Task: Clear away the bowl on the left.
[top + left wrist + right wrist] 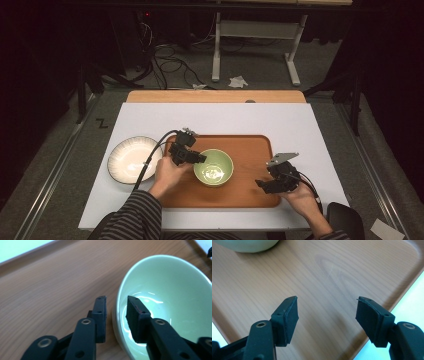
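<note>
Two tools over the tray, green bowl sat mid-frame.
I've got the left tool (113, 302) straddling the green bowl (214, 167)'s near rim, one jaw inside, one outside, narrow gap, pads not pressing w/ rim between. Right tool (327, 302) hangs wide, nothing in it, lower right over the wooden tray (250, 150). White plate (132, 159) sits left on the counter (310, 125).

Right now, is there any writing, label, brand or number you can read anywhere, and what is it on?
No readable words, brands or numbers.
"Z": a black mark shaped like that letter on the floor left of the table; it may be tape, not writing.
Bowl, plate, tray: no print.
Left gripper and right gripper: no lettering on their black jaws.
</note>
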Demonstrator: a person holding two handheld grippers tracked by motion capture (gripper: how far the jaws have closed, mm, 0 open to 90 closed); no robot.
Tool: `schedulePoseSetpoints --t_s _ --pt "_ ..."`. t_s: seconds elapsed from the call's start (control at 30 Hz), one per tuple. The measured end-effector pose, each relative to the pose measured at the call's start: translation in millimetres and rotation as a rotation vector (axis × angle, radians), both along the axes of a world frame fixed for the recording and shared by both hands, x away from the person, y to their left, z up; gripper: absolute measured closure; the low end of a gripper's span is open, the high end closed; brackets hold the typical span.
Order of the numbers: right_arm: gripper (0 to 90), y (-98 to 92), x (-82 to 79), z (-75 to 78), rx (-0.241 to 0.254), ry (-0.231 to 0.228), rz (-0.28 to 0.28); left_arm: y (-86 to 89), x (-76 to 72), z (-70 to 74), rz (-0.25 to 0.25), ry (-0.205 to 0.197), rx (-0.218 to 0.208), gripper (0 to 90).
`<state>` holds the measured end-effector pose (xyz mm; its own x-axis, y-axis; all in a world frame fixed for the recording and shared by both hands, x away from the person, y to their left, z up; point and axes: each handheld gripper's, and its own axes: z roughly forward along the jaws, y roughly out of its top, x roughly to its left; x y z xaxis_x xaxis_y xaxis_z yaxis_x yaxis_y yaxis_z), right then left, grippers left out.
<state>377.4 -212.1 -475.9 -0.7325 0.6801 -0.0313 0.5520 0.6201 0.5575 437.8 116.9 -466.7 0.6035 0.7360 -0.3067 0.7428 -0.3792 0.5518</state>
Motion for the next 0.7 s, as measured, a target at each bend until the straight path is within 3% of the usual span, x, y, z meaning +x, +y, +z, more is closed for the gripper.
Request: schedulePoseSetpoints --t_s 0.2,0.3,0.5,0.7 --pt "35.9 -0.5 -0.5 0.6 0.007 -0.008 -0.002 0.9 -3.7 5.5 -0.009 -0.015 -0.015 59.2" --pt "35.9 -0.7 -0.2 0.3 0.004 -0.007 -0.002 4.0 -5.6 9.3 -0.010 -0.035 -0.003 55.2" --pt "35.9 -0.5 -0.4 0.6 0.005 -0.008 0.002 11.4 -9.5 17.7 0.007 -0.072 0.004 52.2" --pt "35.9 -0.5 0.5 0.0 0.005 -0.006 0.004 18.3 -10.7 23.5 0.018 -0.085 -0.025 50.9"
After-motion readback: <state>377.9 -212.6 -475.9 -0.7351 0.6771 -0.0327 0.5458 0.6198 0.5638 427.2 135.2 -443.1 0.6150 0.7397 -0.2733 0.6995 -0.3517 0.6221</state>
